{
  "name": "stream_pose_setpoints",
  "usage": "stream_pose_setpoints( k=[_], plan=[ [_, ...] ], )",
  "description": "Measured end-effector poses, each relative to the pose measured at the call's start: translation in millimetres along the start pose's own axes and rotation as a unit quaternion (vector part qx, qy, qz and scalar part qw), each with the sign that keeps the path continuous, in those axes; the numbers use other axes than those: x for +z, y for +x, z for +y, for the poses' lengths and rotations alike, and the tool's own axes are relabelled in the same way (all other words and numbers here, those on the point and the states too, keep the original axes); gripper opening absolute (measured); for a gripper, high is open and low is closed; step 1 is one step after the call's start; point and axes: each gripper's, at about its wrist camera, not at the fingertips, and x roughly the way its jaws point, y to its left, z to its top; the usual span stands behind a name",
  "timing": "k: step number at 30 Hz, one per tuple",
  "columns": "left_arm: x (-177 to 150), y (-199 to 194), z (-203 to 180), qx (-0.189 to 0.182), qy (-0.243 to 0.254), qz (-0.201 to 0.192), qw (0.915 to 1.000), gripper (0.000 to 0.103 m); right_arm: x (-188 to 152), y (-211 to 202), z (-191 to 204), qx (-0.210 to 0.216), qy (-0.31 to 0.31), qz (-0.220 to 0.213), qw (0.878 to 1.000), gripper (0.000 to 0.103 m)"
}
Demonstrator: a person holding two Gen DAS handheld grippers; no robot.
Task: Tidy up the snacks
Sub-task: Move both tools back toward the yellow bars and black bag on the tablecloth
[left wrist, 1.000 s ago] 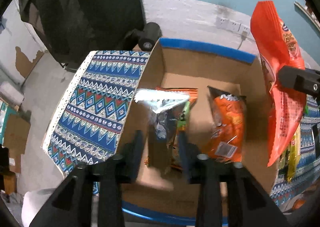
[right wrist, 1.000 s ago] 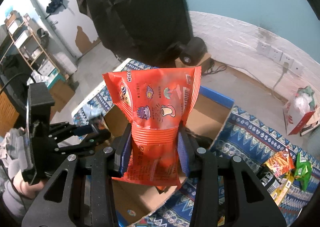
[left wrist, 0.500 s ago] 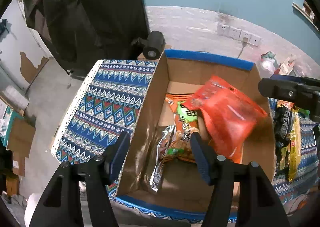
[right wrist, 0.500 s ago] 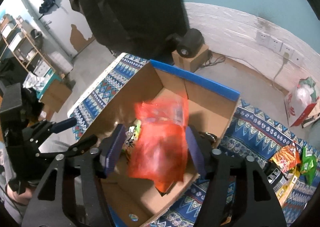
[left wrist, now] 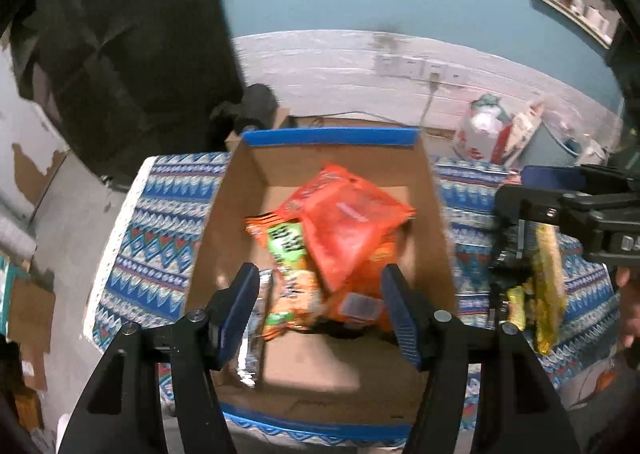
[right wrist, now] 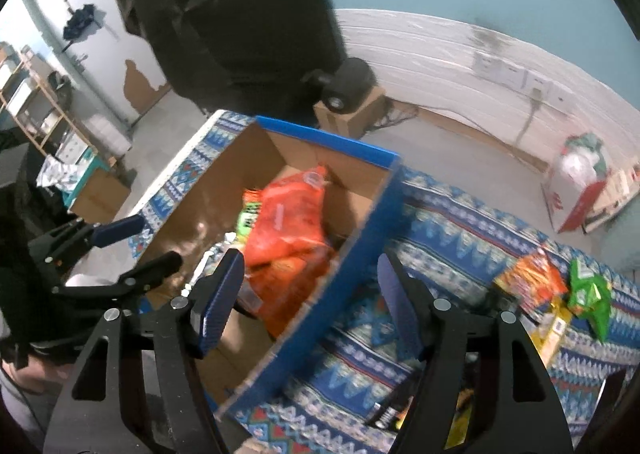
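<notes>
Dropped from my right gripper (right wrist: pixel 310 294) a second ago, the red snack bag (left wrist: pixel 344 225) now lies atop the other packets in the cardboard box (left wrist: pixel 236 213). Its fingers are opening with nothing between them. My left gripper (left wrist: pixel 320 310) hangs above the box, fingers spread and empty, the bag below them.

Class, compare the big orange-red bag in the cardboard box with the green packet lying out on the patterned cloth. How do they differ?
The orange-red bag is inside the cardboard box, on top of other snacks; the green packet lies on the patterned cloth outside it. The orange-red bag looks much larger than the green packet. Both are sealed snack packs, held by neither gripper.
</notes>
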Motion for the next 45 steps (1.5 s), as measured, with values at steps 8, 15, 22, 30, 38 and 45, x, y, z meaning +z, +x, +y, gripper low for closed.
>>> stream_pose_setpoints(
  k=[8,15,22,30,38,45],
  plan=[
    [3.9,-5.0,-54.3,-0.027,0.045,-0.001,0.9986,0.069,-25.7,-25.0,-55.8,-0.032,0.044,-0.001,0.998,0.07],
    [4.5,7.6,-101.1,-0.056,0.074,0.02,0.9955,0.069,-50.9,-41.1,-95.1,-0.057,0.073,-0.001,0.996,0.07],
    [-2.9,24.0,-151.8,-0.069,0.115,0.051,0.9896,0.072,-81.4,-51.3,-135.5,-0.077,0.103,0.01,0.992,0.07],
    [-7.1,45.7,-183.7,-0.086,0.114,0.086,0.9859,0.074,-111.3,-51.7,-172.5,-0.095,0.131,0.025,0.987,0.07],
    [-10.8,76.0,-200.3,-0.093,0.096,0.121,0.9836,0.077,-136.5,-40.1,-198.4,-0.105,0.152,0.051,0.981,0.07],
    [-20.1,104.0,-206.3,-0.088,0.078,0.162,0.9799,0.077,-153.2,-14.3,-206.8,-0.105,0.148,0.086,0.98,0.07]
  ],
)
